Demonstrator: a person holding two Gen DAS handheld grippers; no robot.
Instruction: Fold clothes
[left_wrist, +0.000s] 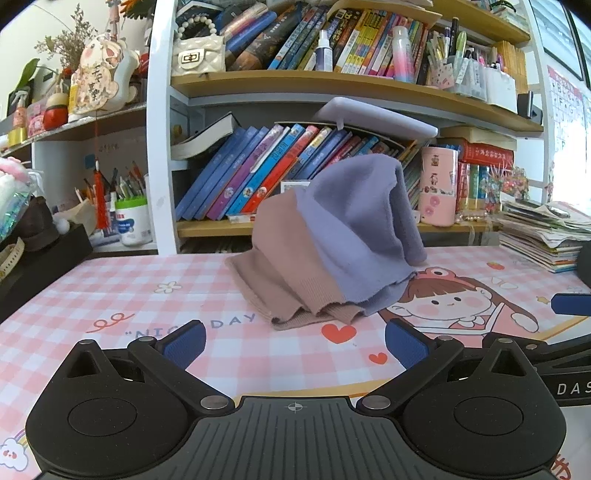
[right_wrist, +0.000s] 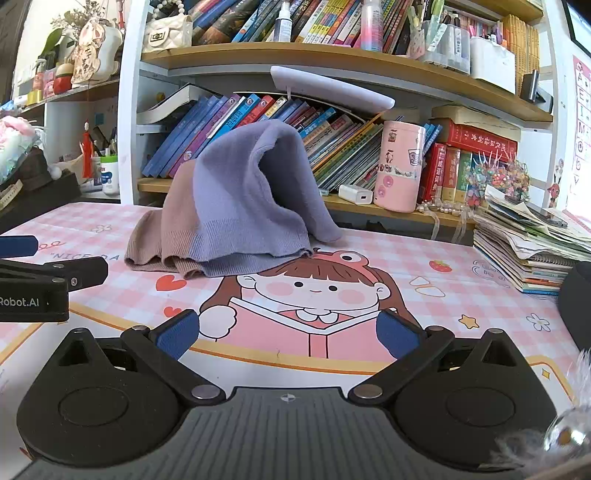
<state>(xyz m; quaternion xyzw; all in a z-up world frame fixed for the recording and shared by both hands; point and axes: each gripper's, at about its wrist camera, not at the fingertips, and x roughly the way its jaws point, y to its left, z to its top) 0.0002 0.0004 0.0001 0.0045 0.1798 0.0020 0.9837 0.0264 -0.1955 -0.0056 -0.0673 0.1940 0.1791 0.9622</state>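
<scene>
A knitted garment (left_wrist: 332, 243), lilac on one half and dusty pink on the other, sits in a crumpled heap near the far edge of my desk. Its lilac part rises into a peak that leans against the books (left_wrist: 258, 173) on the low shelf behind; its ribbed hems spill forward onto the mat (left_wrist: 110, 295). In the right view the same garment (right_wrist: 236, 206) lies left of centre, just above the cartoon girl (right_wrist: 314, 291) printed on the pink checked mat.

My left gripper (left_wrist: 294, 345) hovers above the mat just in front of the heap, its blue pads spread wide with nothing between them. My right gripper (right_wrist: 288, 334) hangs over the cartoon girl, likewise spread wide and empty, a little farther from the cloth. Neither touches the garment.

A pink tin (right_wrist: 400, 166) stands on the low shelf to the right of the heap, and a stack of booklets (right_wrist: 528, 247) rests at the desk's right side.
</scene>
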